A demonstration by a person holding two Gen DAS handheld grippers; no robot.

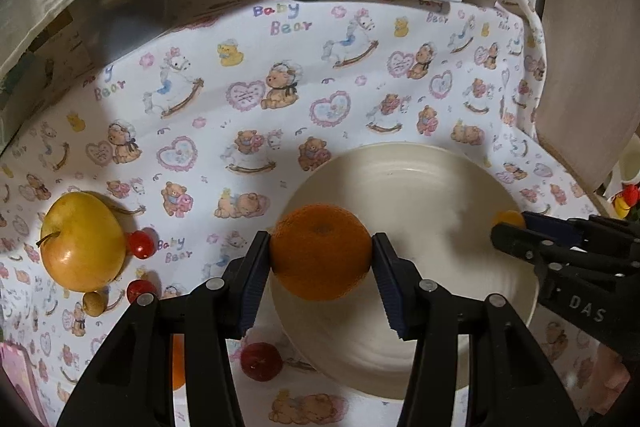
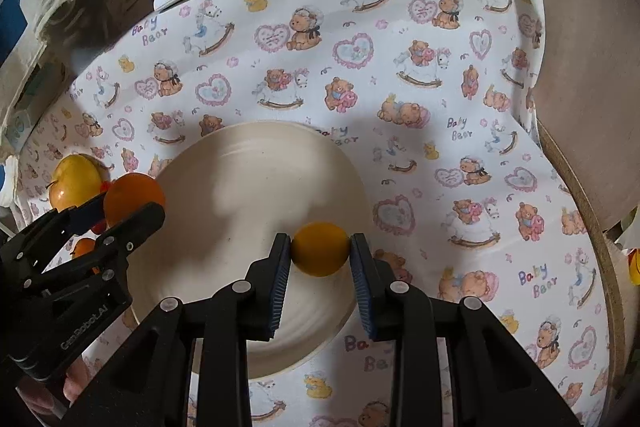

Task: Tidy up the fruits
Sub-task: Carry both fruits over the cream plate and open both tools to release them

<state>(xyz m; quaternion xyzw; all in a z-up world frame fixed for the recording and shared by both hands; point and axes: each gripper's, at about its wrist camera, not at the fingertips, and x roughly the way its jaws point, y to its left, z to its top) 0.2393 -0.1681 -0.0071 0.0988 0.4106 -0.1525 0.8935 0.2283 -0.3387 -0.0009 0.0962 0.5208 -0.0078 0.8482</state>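
Left gripper (image 1: 320,255) is clamped on the round orange citrus fruit (image 1: 320,251) over the cream ceramic plate's (image 1: 420,355) near-left rim, right gripper (image 2: 320,247) pinching a small yellow-orange fruit (image 2: 320,248) above its right edge, so it looks like drop-off time: lower both, then let go.

The left gripper (image 1: 321,259) has its two fingers closed partway, both ribbed pads pressed flat against the sides of an orange (image 1: 320,251) – the fruit fills the gap between them. The right gripper (image 2: 320,249) is narrower, its pads clamped on a small yellow fruit (image 2: 320,247). Each gripper reaches into the other's view from the side, the two angled toward one another, fingertips near but apart.
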